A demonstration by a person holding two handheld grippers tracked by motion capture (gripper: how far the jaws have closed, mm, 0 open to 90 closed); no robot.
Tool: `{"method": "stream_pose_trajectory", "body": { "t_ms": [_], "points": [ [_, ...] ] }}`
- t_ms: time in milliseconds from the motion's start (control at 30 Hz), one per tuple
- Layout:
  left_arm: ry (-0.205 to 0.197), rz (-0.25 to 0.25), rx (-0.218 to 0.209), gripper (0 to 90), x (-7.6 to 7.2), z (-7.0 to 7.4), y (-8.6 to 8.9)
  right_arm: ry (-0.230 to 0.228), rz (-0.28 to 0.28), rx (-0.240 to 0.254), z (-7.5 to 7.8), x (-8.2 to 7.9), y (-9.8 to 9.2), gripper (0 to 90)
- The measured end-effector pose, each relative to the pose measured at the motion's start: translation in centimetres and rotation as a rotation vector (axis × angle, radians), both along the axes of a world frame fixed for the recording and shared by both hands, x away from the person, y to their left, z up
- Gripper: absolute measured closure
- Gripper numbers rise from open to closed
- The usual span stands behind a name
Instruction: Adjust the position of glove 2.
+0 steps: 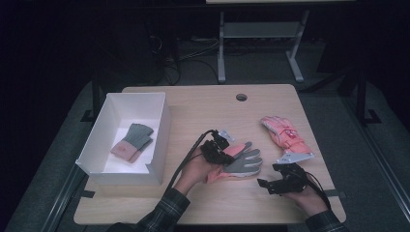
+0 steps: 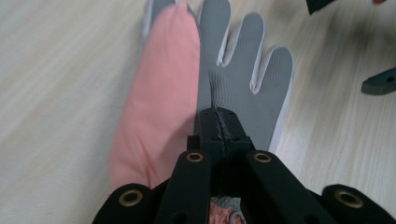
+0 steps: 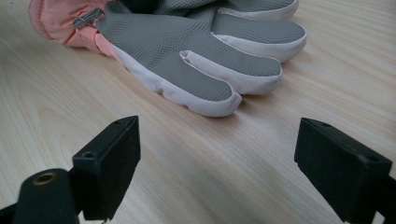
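A light wooden table (image 1: 193,203) with rounded corners, on a grey carpeted floor (image 1: 43,179); a round cable hole (image 1: 241,97) near the far edge of the top; behind, a dark room, with the white legs of another table (image 1: 221,48) and some loose cables (image 1: 169,58) on the floor.

At the left side of the table, a white open box (image 1: 159,140), rectangular, high walls; inside, lying flat on the bottom, a knitted glove (image 1: 132,142), grey-green at the fingers and pink at the cuff.

In the middle of the table, a pink glove with grey palm (image 1: 241,162), palm side up, fingers spread toward the right; in the left gripper view seen with a pink part folded over along one side (image 2: 159,102). Left gripper (image 1: 223,155) closed tight on this glove at the wrist end, the jaws pressed together on the grey fabric, almost no gap between them (image 2: 217,128); held by the left hand (image 1: 193,171), checked sleeve (image 1: 164,212) below.

Right gripper (image 1: 263,183) low over the table, just beside the fingertips of the same glove, not touching; jaws wide apart and holding nothing (image 3: 217,168), bare wood between them, the glove fingers (image 3: 210,79) just ahead; right hand (image 1: 304,195) behind it near the front edge.

At the far right, a second pink glove (image 1: 285,135), back side up, lying apart from the others.
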State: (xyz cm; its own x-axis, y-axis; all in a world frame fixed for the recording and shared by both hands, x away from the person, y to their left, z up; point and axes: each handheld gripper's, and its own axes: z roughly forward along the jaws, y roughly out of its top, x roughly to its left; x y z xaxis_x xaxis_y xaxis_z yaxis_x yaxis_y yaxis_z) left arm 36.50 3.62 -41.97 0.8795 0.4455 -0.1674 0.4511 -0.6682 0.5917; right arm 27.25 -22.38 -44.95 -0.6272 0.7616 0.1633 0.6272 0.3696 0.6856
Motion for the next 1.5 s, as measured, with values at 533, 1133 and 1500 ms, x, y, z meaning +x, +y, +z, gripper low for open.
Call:
{"method": "stream_pose_trajectory", "body": {
  "t_ms": [533,1133,1500],
  "points": [
    [0.029,0.16,0.077,89.8,4.2,-1.8,4.3,0.002,-0.005,0.006,-0.1,0.1,-0.2,14.2],
    [0.086,0.049,0.018,89.8,-1.5,-1.3,6.5,-0.002,-0.016,0.005,0.0,-0.1,-0.7,14.2],
    [0.125,-0.083,-0.037,89.7,-4.7,-1.5,4.4,0.008,-0.051,-0.005,-0.1,-0.4,-1.9,14.2]
  ]
}}
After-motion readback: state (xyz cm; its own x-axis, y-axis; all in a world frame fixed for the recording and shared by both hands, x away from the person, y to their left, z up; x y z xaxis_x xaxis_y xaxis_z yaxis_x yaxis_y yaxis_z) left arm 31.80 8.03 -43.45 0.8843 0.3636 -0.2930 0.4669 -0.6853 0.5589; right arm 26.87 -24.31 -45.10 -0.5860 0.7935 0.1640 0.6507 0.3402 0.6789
